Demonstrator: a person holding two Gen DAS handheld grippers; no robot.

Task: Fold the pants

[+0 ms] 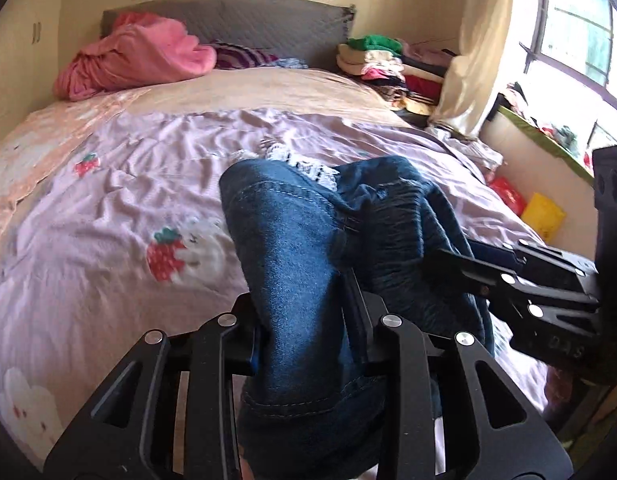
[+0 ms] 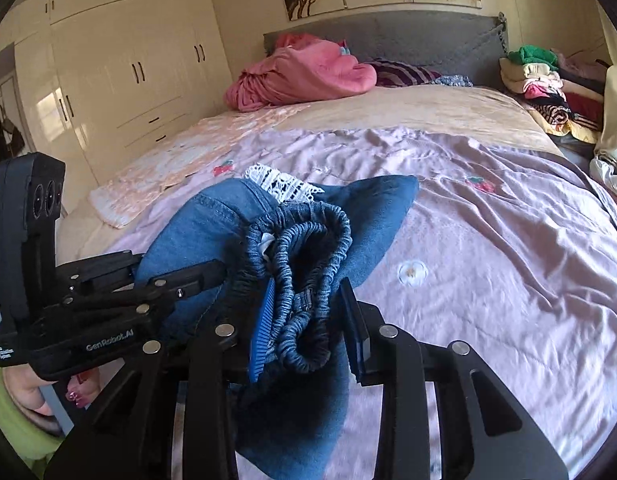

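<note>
Left wrist view: left gripper [image 1: 304, 340] pinches a denim leg of the pants [image 1: 300, 248]; right gripper [image 2: 304, 320] clamps the bunched elastic waistband, both lifted above the bed [image 2: 508, 240], probably near its foot edge. Keep both grips tight, spread apart, then lay flat.

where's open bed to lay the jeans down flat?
Both the left gripper and right gripper clamp the jeans above the lilac quilt. Bare stretches lie between jeans and beige blanket, and to the right. Crowded: pink bundle at the headboard, clothes stack in the far right corner.
</note>
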